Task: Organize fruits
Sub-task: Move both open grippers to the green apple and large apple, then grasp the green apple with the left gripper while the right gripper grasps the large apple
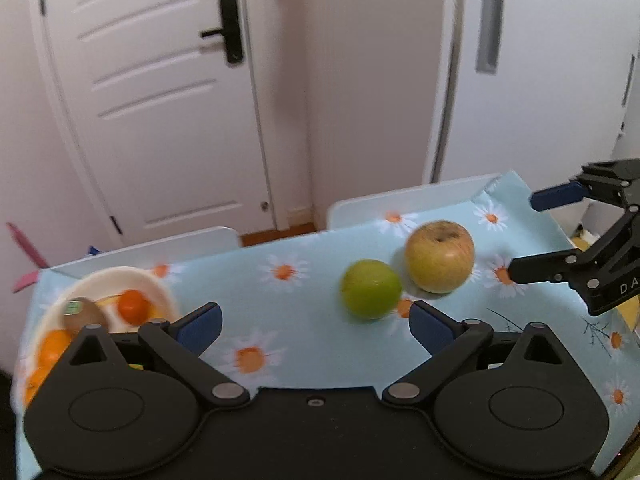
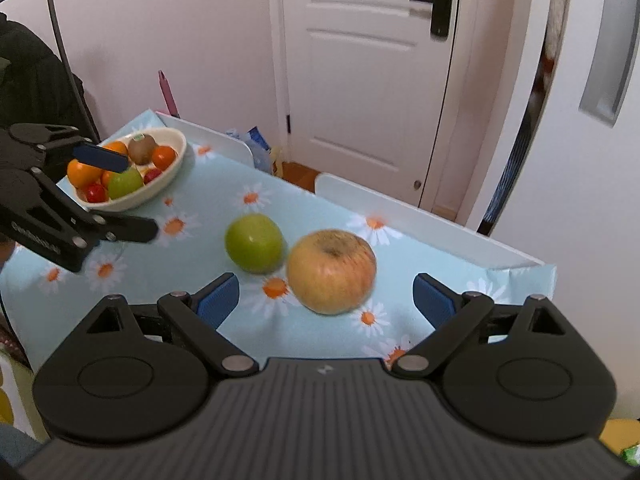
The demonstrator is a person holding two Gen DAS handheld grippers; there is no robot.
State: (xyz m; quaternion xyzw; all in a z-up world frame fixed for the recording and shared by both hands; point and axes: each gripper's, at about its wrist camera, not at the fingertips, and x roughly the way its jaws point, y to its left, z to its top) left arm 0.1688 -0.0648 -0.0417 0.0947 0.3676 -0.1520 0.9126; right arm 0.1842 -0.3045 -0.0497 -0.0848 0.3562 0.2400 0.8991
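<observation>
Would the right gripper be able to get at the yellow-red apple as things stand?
Probably yes: the right gripper is open, and the yellow-red apple sits on the tablecloth just ahead between its fingers. The green apple lies close beside it, to the left.

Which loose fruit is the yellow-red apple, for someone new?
On the daisy-print tablecloth, away from the white fruit bowl, two fruits lie loose side by side. The yellow-red apple is the larger, blushed one; its neighbour, the green apple, is smaller and plain green.
</observation>
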